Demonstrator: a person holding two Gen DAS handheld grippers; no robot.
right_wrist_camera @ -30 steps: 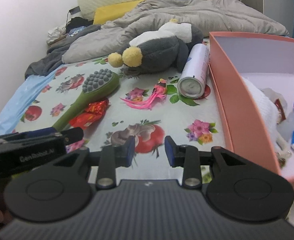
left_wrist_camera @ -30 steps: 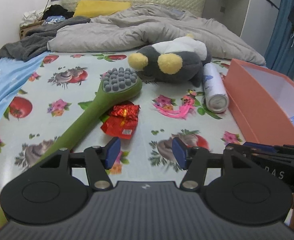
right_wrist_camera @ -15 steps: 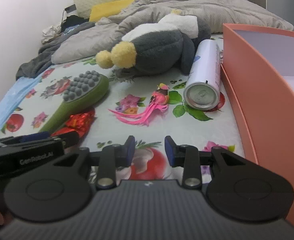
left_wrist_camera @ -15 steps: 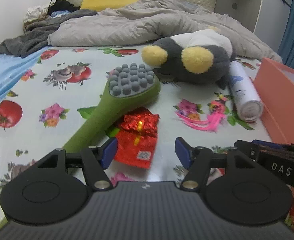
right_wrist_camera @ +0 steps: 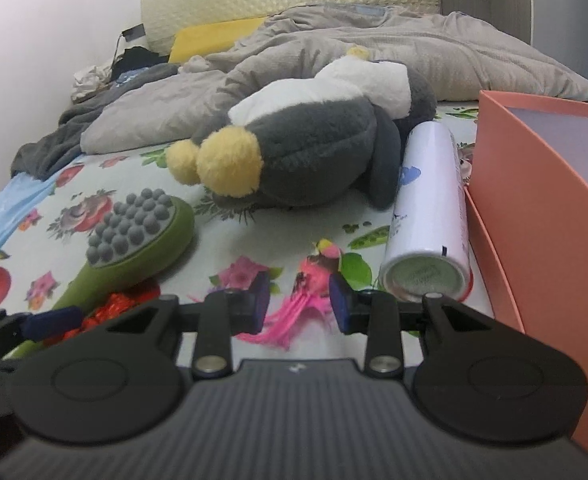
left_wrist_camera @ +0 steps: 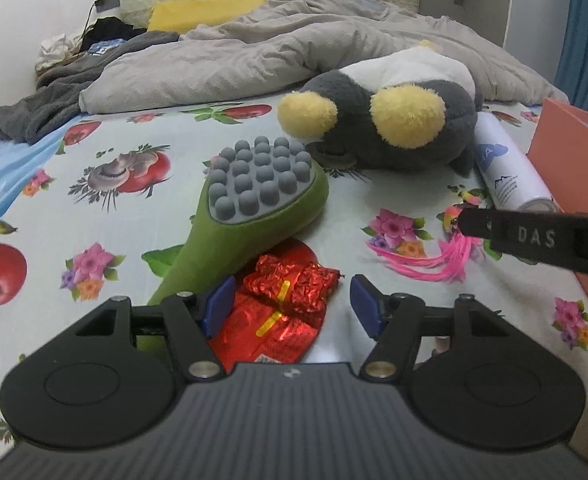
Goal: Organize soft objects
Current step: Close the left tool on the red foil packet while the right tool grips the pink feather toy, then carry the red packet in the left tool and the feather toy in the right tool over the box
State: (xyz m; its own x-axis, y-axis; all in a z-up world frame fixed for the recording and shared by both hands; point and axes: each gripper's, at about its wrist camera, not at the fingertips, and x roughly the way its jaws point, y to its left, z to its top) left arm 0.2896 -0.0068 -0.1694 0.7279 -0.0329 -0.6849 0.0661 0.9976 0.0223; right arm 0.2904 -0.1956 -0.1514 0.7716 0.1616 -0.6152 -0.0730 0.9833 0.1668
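Fruit-printed bedsheet carries your targets. Your left gripper hangs open around the crinkly red foil packet, not pressing it: light, slippery, so pinch its bunched top. Your right gripper, half-open, frames the limp pink tassel toy. At 11 o'clock the stiff green massage brush overlaps the packet; the grey plush penguin lies at 12.

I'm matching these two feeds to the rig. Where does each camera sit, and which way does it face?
Left wrist: on the left gripper, looking down its open fingers at the red foil packet; the right gripper's finger crosses at right.
Right wrist: on the right gripper, facing the pink tassel.
Both show the plush penguin, green massager and spray can.
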